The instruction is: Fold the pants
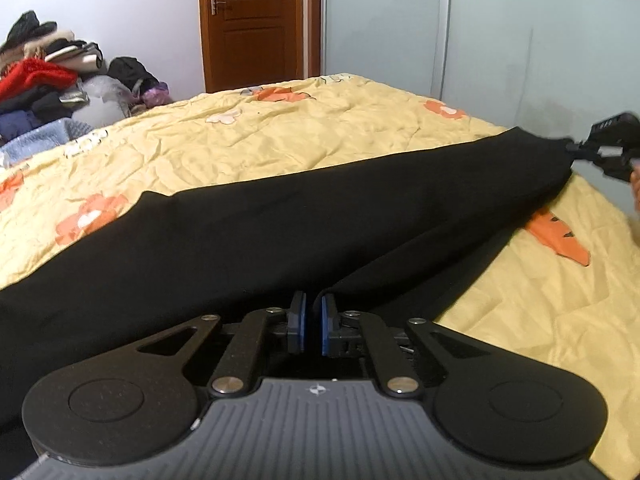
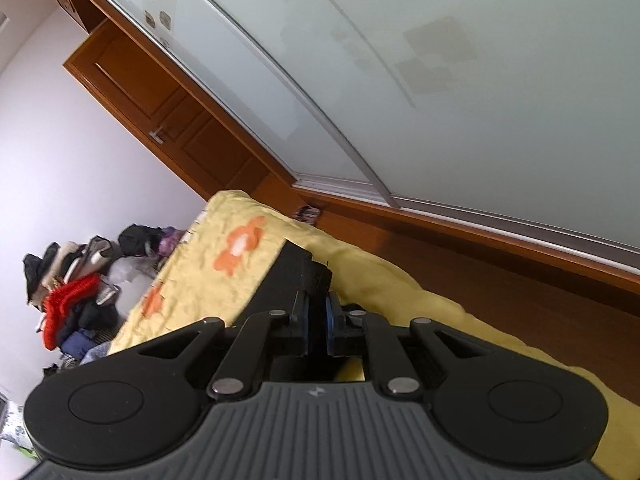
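pants: long black fabric pants [image 1: 280,232] on yellow flower-print quilted bed [image 1: 320,140], axis 7-to-2 o'clock | left claw [image 1: 312,326]: clamped on near end, 12 o'clock | right claw [image 2: 316,328]: clamped on far end

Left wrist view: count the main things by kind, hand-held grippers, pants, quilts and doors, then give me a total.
Hand-held grippers: 2, left hand-held gripper and right hand-held gripper
Black pants: 1
Yellow flowered quilt: 1
Brown wooden door: 1
Total: 5
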The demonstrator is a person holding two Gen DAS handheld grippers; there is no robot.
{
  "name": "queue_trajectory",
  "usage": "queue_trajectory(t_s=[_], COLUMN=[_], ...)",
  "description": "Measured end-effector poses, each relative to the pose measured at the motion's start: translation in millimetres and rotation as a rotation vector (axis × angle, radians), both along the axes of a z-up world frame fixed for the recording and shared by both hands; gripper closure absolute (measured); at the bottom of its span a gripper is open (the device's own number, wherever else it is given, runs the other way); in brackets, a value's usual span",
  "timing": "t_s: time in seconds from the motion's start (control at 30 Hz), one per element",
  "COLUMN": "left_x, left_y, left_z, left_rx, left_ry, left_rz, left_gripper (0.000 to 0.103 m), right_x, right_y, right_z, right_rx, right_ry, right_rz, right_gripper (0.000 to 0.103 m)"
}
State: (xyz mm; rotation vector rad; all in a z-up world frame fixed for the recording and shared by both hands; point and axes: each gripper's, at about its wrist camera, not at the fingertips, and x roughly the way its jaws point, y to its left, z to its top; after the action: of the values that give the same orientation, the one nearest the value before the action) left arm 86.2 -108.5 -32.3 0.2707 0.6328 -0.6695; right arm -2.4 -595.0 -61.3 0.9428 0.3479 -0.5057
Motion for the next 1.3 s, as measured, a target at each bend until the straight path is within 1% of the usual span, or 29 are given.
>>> queue_trajectory(t_s=[0.17,0.3,0.33,0.37,0.4,0.43,0.47,0.5,0.53,0.57,0.6,0.63,0.67,0.73,0.8,0.83,0.87,0.9,0.93,0.97,1.03,1.07,1.1,1.13,1.17,1.2,1.23,1.27,1.3], left_x=[-5,-17,-20,-22,-26,-26,-27,-25,-22,-17,-11,-4,3,19,27,25,19,8,-3,-9,-7,-3,3,12,18,19,13,9,6], left_y=[6,5,7,9,14,17,23,26,31,34,36,37,37,32,30,31,31,32,33,35,41,42,43,41,38,37,40,43,45], left_z=[0,-2,-1,1,5,8,14,19,25,30,35,37,37,28,15,5,2,2,5,9,17,19,20,17,11,5,5,6,10], left_rx=[-0.009,0.013,0.013,0.002,-0.021,-0.038,-0.066,-0.083,-0.105,-0.117,-0.123,-0.120,-0.100,0.001,0.062,0.101,0.117,0.141,0.166,0.164,0.121,0.107,0.106,0.134,0.173,0.221,0.204,0.186,0.171], left_ry=[0.018,0.023,0.041,0.054,0.077,0.090,0.108,0.114,0.114,0.104,0.086,0.057,0.037,0.044,0.102,0.145,0.133,0.085,0.047,0.026,-0.001,-0.011,-0.014,0.008,0.049,0.099,0.089,0.072,0.047], left_rz=[-0.006,-0.066,-0.099,-0.113,-0.138,-0.149,-0.157,-0.152,-0.130,-0.102,-0.064,-0.014,0.034,0.128,0.147,0.134,0.118,0.092,0.057,0.037,0.067,0.096,0.129,0.152,0.150,0.128,0.114,0.107,0.101], left_gripper=[0.096,0.096,0.088,0.085,0.085,0.083,0.077,0.073,0.061,0.051,0.048,0.039,0.032,0.031,0.033,0.033,0.032,0.032,0.032,0.032,0.030,0.026,0.023,0.021,0.025,0.024,0.027,0.026,0.025], right_x=[4,6,7,7,4,-1,-9,-13,-12,-1,17,38,60,89,107,113,116,116,114,110,107,108,111,117,124,128,128,124,125], right_y=[0,0,0,0,2,6,14,24,37,56,78,103,135,188,232,248,258,266,272,277,282,285,291,302,312,324,334,337,337], right_z=[-10,-10,-11,-9,-4,4,15,25,36,47,55,59,60,56,47,41,35,29,25,27,39,45,47,45,37,29,22,23,28], right_rx=[0.005,-0.007,-0.003,-0.006,-0.032,-0.082,-0.157,-0.215,-0.264,-0.319,-0.364,-0.401,-0.430,-0.459,-0.498,-0.527,-0.557,-0.618,-0.686,-0.727,-0.711,-0.695,-0.674,-0.661,-0.664,-0.689,-0.740,-0.785,-0.782], right_ry=[0.025,0.048,0.067,0.100,0.140,0.180,0.214,0.208,0.164,0.117,0.114,0.127,0.132,0.130,0.145,0.180,0.228,0.287,0.335,0.351,0.306,0.257,0.211,0.186,0.207,0.264,0.300,0.274,0.252], right_rz=[-0.005,-0.015,-0.011,-0.027,-0.074,-0.149,-0.248,-0.289,-0.243,-0.106,0.047,0.212,0.395,0.645,0.806,0.870,0.919,0.951,0.963,0.959,0.940,0.946,0.977,1.026,1.086,1.154,1.208,1.209,1.204], right_gripper=[0.095,0.094,0.092,0.084,0.076,0.075,0.072,0.072,0.072,0.071,0.059,0.051,0.041,0.041,0.040,0.039,0.039,0.039,0.039,0.038,0.038,0.034,0.025,0.021,0.020,0.020,0.020,0.020,0.020])
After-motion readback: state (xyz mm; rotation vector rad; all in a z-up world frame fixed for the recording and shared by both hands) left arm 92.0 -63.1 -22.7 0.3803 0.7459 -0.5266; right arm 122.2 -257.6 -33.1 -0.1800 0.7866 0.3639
